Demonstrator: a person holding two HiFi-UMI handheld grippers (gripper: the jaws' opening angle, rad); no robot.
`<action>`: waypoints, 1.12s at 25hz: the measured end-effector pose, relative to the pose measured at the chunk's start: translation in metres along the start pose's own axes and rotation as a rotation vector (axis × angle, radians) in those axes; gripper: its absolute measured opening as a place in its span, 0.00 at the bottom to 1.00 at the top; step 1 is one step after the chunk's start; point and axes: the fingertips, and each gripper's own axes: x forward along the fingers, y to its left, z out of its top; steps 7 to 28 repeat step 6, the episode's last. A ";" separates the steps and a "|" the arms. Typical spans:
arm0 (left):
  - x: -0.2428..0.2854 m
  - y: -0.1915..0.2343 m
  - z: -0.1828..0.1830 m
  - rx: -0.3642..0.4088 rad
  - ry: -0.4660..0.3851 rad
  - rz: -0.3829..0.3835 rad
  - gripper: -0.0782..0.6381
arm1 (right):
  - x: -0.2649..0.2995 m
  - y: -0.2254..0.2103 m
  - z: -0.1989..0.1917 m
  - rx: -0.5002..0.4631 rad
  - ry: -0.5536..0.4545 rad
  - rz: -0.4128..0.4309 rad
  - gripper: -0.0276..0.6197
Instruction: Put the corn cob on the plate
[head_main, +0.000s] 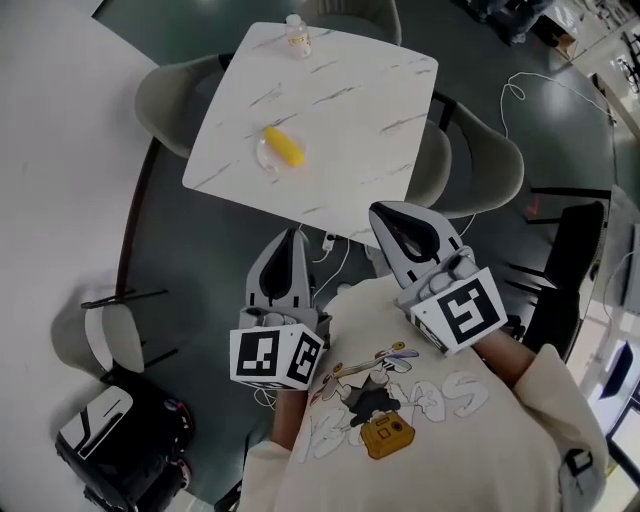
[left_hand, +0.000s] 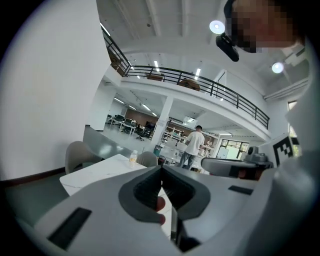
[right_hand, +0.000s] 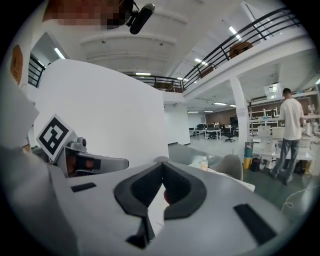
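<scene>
Yellow corn cob (head_main: 285, 147) lying on a small clear plate (head_main: 265, 160), which rests on the white, marble-patterned square worktop (head_main: 350, 120). Beyond the plate, at the far corner of the worktop, a small clear bottle (head_main: 296, 35) stands upright. Grey chairs (head_main: 480, 165) flank the worktop, well apart from the plate. On the near side of the plate, off the worktop's edge, the left gripper (head_main: 293, 235) and right gripper (head_main: 380, 212) are held side by side before the person's cream printed shirt (head_main: 400, 420); each has its jaws fully together with nothing between them
</scene>
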 end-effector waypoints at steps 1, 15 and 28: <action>0.000 -0.003 -0.001 -0.007 0.004 -0.011 0.12 | 0.000 -0.001 0.000 0.001 0.001 -0.001 0.05; 0.006 -0.012 -0.003 0.030 0.014 -0.029 0.12 | 0.002 -0.001 -0.004 0.005 0.015 0.015 0.05; 0.006 -0.012 -0.003 0.030 0.014 -0.029 0.12 | 0.002 -0.001 -0.004 0.005 0.015 0.015 0.05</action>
